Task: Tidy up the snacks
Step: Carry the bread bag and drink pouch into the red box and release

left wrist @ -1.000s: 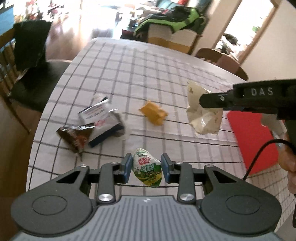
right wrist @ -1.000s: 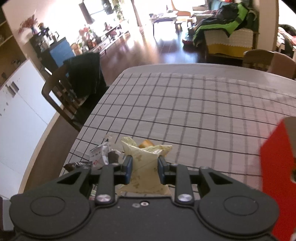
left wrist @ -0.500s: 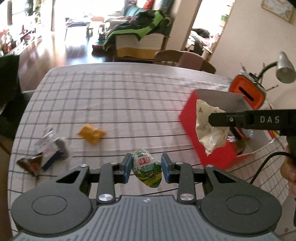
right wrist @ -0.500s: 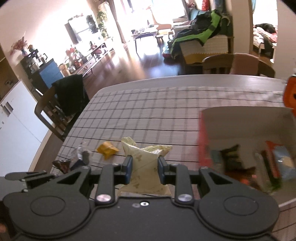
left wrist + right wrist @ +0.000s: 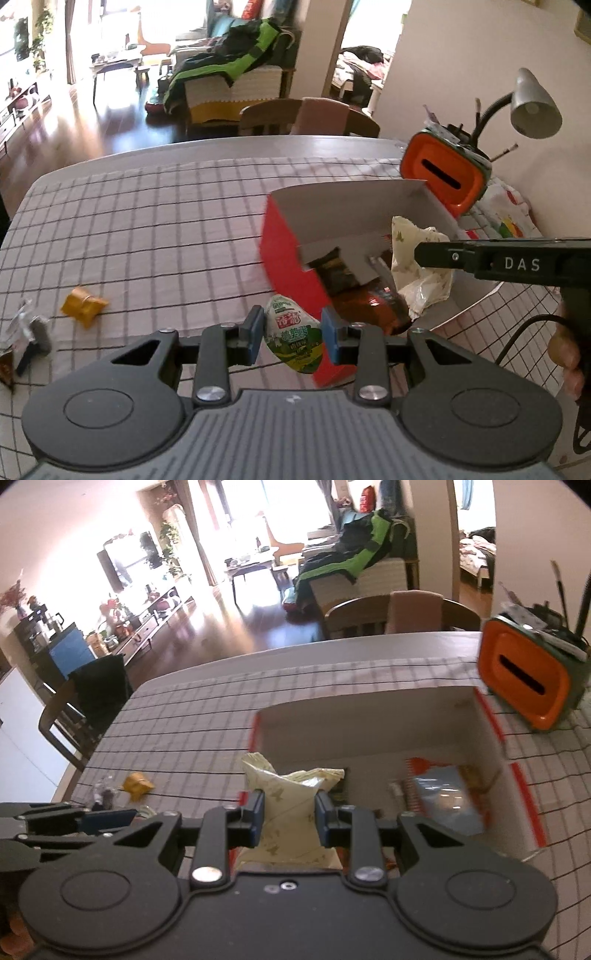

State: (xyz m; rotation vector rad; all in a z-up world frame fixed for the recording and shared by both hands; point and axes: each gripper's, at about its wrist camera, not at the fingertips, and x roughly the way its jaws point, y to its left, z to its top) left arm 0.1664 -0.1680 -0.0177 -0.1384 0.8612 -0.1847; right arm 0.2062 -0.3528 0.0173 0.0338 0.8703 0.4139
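Left claw (image 5: 293, 334) clamped on a small green-and-white snack pouch (image 5: 294, 339), blue pads pressing both sides, held in the air just at the near red corner of the open red snack box (image 5: 284, 254). Right claw (image 5: 289, 818) clenched on a crumpled cream snack bag (image 5: 288, 812), carried above the box's near edge; seen from the left wrist as a black finger marked DAS, with the cream bag (image 5: 421, 269) hanging over the box's interior. Inside the box: dark wrappers, a brown packet (image 5: 369, 306), a blue-and-red packet (image 5: 443, 797). Left on the checked desk (image 5: 147, 229), well apart from the box: a yellow snack packet (image 5: 83, 306) and a small heap of dark and silver wrappers (image 5: 26, 339) at the left edge. Beyond the box, an orange container (image 5: 445, 177) and a grey lamp (image 5: 533, 107).
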